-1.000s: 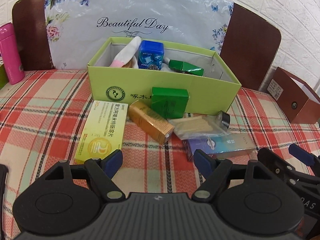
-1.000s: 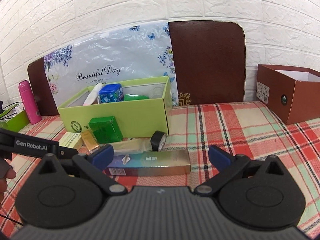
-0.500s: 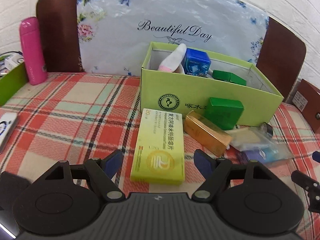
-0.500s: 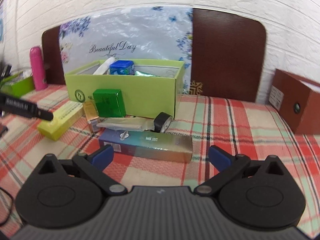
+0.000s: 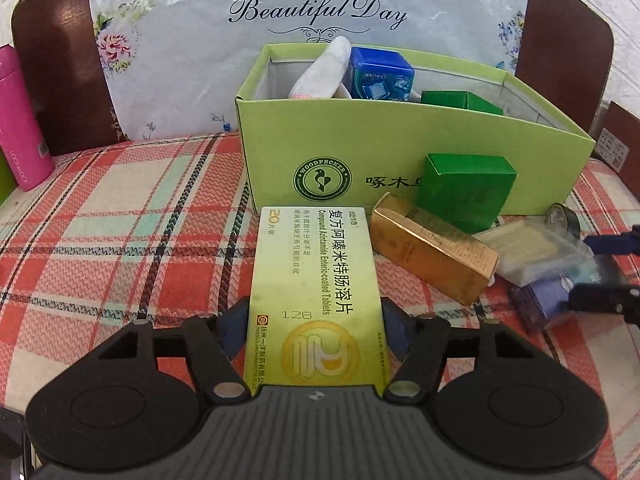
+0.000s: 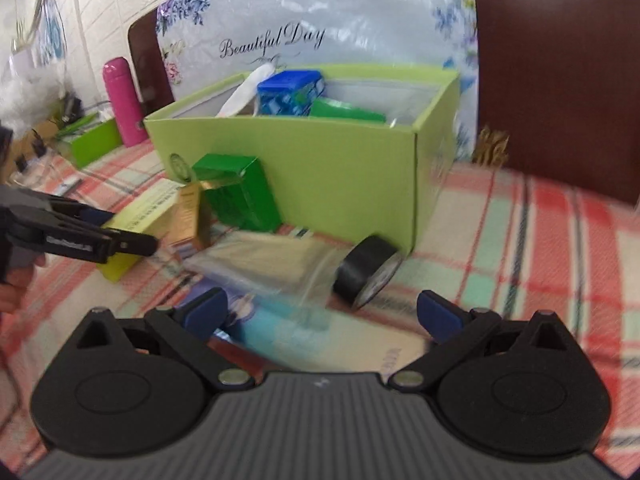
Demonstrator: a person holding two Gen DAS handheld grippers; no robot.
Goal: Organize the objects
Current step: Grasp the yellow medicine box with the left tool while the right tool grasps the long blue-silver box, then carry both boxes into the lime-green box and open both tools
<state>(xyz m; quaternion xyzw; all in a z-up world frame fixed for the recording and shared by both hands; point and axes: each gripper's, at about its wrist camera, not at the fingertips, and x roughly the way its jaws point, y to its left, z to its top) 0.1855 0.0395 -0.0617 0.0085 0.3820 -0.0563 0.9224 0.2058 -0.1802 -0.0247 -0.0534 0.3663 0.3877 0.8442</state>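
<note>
Left wrist view: the left gripper has its fingers closed on the flat yellow-green cardboard medicine box, lying on the checked desk before the open lime-green cardboard box. Lifted carelessly, it could knock the gold carton. The right gripper, fingers spread, straddles a blurred blue-purple carton.

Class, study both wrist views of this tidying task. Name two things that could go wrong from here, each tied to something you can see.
1. The left gripper straddles only the near end of the yellow tablet box; lifted from there, the long box might droop or twist.
2. The right gripper is open over the blue carton, with a clear packet overlapping it and a tape roll beside it; closing could catch or nudge them.
</note>
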